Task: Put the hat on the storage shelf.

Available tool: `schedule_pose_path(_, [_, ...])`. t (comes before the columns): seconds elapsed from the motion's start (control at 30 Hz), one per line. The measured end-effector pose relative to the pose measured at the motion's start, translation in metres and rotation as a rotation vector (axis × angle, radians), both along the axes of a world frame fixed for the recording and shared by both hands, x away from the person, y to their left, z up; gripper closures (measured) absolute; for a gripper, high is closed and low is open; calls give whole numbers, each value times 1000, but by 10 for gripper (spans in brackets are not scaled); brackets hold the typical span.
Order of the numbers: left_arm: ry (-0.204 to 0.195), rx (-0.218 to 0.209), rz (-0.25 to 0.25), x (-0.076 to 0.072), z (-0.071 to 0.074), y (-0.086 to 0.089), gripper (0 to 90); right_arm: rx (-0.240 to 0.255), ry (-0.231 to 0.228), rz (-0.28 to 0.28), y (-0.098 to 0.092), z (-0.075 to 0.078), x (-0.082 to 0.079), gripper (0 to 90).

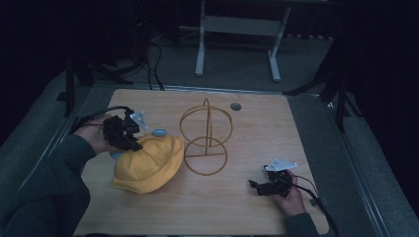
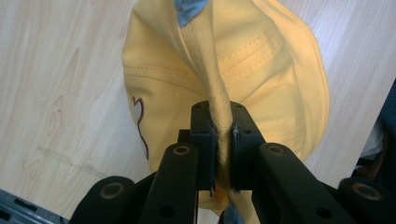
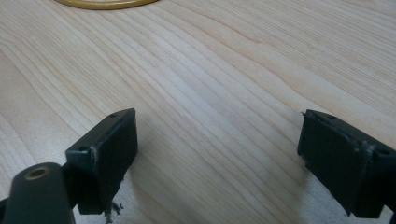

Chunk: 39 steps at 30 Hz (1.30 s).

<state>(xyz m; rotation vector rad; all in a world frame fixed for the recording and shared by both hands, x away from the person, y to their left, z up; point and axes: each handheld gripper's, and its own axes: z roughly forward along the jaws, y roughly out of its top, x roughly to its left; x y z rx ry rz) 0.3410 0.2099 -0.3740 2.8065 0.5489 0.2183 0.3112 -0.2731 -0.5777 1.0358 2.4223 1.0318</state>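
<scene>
A yellow cap (image 1: 148,165) lies on the left part of the wooden table (image 1: 237,207), a blue patch (image 1: 159,133) showing at its far edge. My left gripper (image 1: 129,140) is shut on a pinched fold of the cap's fabric; in the left gripper view the fold (image 2: 219,112) runs up between the two black pads (image 2: 204,135), with the cap (image 2: 275,79) spread beyond. My right gripper (image 1: 257,186) rests low at the table's front right, open, with bare wood between its pads (image 3: 109,149). A gold wire stand (image 1: 206,140) of rings stands at the table's middle.
The wire stand's base ring (image 3: 100,3) shows at the top of the right gripper view. A small grey round disc (image 1: 235,106) sits near the table's far edge. White frame legs (image 1: 200,49) and black tripod legs (image 1: 341,98) stand on the floor beyond the table.
</scene>
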Motion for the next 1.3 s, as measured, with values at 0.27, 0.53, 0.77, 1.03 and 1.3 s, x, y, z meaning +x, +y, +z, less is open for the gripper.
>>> schedule_pose_path(0.27, [-63,-33,13,-4,19,11,834,-2,1,1,0,0,0,119])
schedule_pose_path(0.53, [-103,-55,39,-4,30,19,836,-2,1,0,0,0,0,119])
schedule_pose_path(0.77, [-139,-77,47,-4,39,25,838,-1,1,0,0,0,0,119])
schedule_pose_path(1.03, [-159,-110,64,-4,46,31,837,-1,1,0,0,0,0,119])
schedule_pose_path(1.3, [-180,-152,71,-5,54,37,838,-1,1,0,0,0,0,119])
